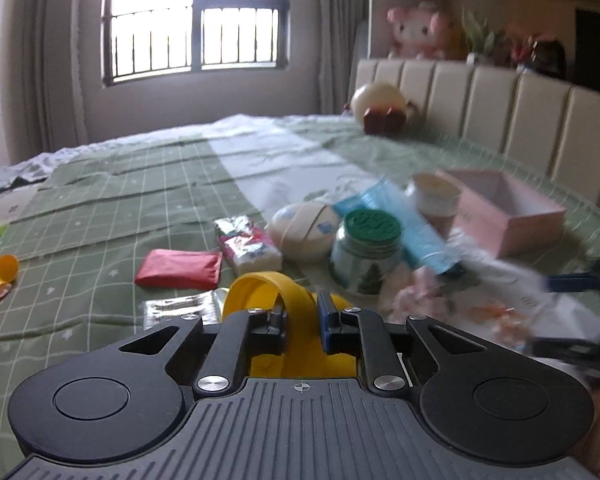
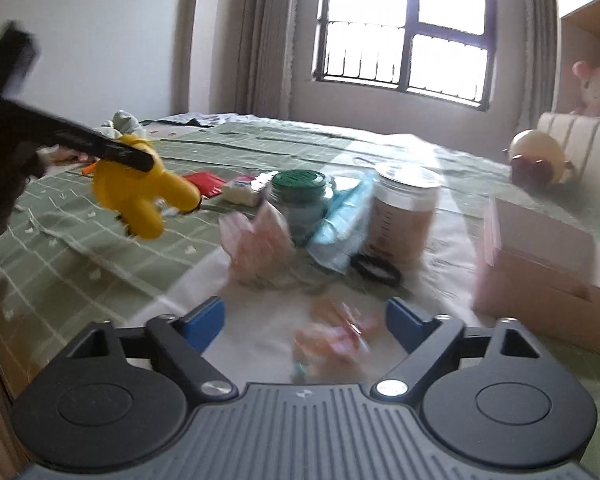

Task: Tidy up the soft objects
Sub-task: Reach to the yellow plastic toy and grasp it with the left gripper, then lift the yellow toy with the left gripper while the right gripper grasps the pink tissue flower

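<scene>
One soft item in hand. Left wrist view: your left gripper (image 1: pixel 302 322) pinches a thin fold of the yellow plush toy (image 1: pixel 268 292), jaws nearly together; the hold is shallow, so a quick swing could slip it free onto the green bedspread (image 1: pixel 100 208). Right wrist view: the toy hangs clear of the bed at left; your right gripper (image 2: pixel 304 320) stands spread and empty above a blurred pink wrapper (image 2: pixel 336 340). The glass jar (image 2: pixel 300 196) and cup (image 2: pixel 404 216) stand near the pink box (image 2: pixel 540 272); you could topple them.

Motion blur smears the orange-pink item (image 2: pixel 334 340) beyond recognition.
</scene>
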Motion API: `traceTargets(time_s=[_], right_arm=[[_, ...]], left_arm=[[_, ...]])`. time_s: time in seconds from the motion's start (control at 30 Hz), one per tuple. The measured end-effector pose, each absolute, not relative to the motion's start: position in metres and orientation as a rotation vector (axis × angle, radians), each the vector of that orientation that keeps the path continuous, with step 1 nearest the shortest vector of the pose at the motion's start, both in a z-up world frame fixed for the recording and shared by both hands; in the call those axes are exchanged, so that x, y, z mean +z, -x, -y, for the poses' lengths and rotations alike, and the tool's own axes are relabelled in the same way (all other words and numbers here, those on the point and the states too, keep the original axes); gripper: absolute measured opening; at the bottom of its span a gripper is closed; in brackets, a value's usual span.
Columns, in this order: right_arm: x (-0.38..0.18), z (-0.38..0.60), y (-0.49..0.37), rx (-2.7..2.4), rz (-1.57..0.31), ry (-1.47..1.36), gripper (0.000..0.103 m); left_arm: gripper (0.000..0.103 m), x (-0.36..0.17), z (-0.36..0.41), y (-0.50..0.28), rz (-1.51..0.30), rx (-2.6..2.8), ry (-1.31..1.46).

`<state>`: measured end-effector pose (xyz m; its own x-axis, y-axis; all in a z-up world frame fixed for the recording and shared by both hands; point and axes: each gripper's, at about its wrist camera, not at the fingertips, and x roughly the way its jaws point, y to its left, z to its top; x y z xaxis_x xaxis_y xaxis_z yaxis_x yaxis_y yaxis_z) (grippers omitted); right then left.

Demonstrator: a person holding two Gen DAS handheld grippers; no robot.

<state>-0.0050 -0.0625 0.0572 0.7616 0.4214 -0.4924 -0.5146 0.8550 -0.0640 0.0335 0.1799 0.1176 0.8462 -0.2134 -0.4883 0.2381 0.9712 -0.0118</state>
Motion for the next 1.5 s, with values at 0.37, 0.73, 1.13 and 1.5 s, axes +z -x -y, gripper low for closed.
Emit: traceTargets(time_s=[0.37, 0.73, 1.13, 1.5], right_arm=[[0.045, -0.011, -0.091, 0.534, -0.721, 0.167, 0.012], [0.121, 0.135, 0.003, 0.459, -0.565, 0.073, 0.012], [0.16, 0.266, -0.025, 0.266, -0.439, -0.018, 0.013], [0.147, 0.295, -0.144, 0.221, -0.526, -0.084, 0.062]], left_arm=[[0.016, 0.102, -0.16, 0.019, -0.522, -0.333, -0.032], [0.016, 0.131, -0.086, 0.022, -0.474, -0.498, -0.108], [0.016, 0.209, 0.081, -0.1, -0.388, -0.658, -0.142], [0.02, 0.186, 0.182, -0.299, -0.672, -0.703, 0.045]])
